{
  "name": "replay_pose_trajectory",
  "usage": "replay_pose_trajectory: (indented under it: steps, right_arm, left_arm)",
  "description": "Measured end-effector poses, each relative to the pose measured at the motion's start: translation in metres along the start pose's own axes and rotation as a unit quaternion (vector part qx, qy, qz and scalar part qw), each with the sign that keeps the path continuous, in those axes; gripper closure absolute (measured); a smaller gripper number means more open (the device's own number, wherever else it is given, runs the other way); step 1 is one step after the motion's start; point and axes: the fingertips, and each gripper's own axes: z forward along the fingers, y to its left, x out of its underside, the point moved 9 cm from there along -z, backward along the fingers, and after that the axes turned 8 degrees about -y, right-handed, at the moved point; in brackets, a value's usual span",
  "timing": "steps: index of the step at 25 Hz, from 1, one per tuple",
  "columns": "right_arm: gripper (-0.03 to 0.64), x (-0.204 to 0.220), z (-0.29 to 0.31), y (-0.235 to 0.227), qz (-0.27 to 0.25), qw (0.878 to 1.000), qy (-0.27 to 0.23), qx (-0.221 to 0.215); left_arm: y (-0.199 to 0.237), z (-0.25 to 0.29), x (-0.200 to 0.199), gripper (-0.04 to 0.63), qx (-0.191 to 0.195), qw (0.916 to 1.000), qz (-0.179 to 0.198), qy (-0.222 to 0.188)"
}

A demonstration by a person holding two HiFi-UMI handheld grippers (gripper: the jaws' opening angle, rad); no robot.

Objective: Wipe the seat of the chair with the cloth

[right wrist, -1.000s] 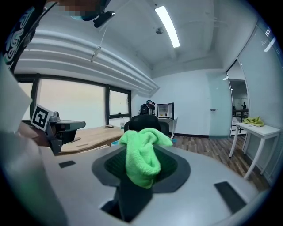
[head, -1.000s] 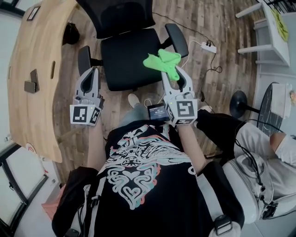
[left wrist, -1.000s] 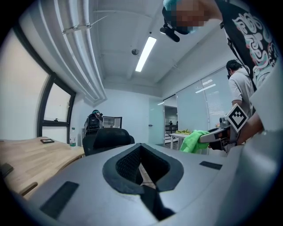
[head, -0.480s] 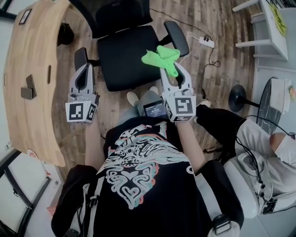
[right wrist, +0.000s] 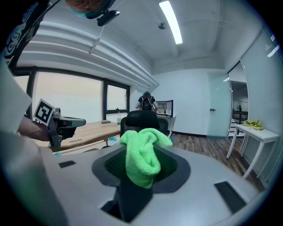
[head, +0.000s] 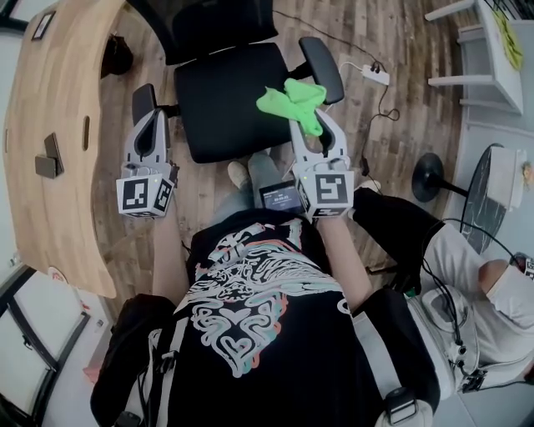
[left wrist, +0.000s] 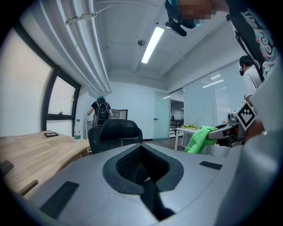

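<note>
Green terry cloth (right wrist: 141, 159), fuzzy and bunched into soft folds, is pinched between the closed jaws of the right gripper (right wrist: 139, 176), with a loose lobe flopping over the top of the tips. In the head view the cloth (head: 292, 102) sits over the front right corner of the chair seat (head: 225, 104), close to the right armrest (head: 321, 68); the right gripper view shows the chair further off behind it, so the cloth is not on the seat.

The seat is a broad, matte black pad with rounded corners, and a black backrest (head: 209, 25) rises behind it. Both armrests are padded, oblong and black. The left gripper (head: 148, 121) is held beside the left armrest (head: 143, 104), off the seat. Its grey moulded jaws are drawn together with nothing between them, and the left gripper view shows only the dark ribbed hollow of the left gripper (left wrist: 143, 170).

A small lit screen (head: 279, 198) is mounted by the right gripper's marker cube. The floor (head: 392, 125) is brown wood plank, with a white power strip (head: 375, 77) and its cables lying to the right of the chair. A pale curved wooden desk (head: 58, 125) runs along the left, carrying two flat dark devices (head: 48, 158). At the far right, a seated person (head: 467, 275) in light trousers is near a round black stand base (head: 430, 179)
</note>
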Motion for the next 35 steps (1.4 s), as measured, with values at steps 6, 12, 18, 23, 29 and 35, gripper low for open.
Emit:
replay_pose_trajectory:
  steps: [6,12,18,23,29,35]
  right_arm:
    - [0.479,0.011,0.016,-0.005,-0.005,0.999,0.04,-0.013]
    - [0.479,0.037,0.032,-0.021,-0.006,0.998,0.063,-0.017]
    - [0.479,0.069,0.053,-0.027,-0.02,0.995,0.089,-0.042]
    - [0.479,0.103,0.067,-0.028,-0.024,0.991,0.114,-0.059]
    - [0.479,0.143,0.077,-0.028,-0.03,0.987,0.142,-0.075]
    - [0.479,0.182,0.095,-0.02,-0.039,0.98,0.177,-0.081]
  left_arm:
    - [0.003,0.018,0.015,0.594,-0.001,0.9998,0.003,0.018]
    - [0.0,0.044,0.043,0.594,0.004,0.999,0.005,0.044]
    - [-0.001,0.067,0.08,0.594,0.015,0.9964,0.006,0.084]
    - [0.002,0.076,0.115,0.594,0.02,0.9937,0.003,0.11]
    - [0.0,0.077,0.155,0.594,0.023,0.9881,-0.006,0.152]
    - [0.01,0.08,0.2,0.594,0.029,0.9827,-0.031,0.18]
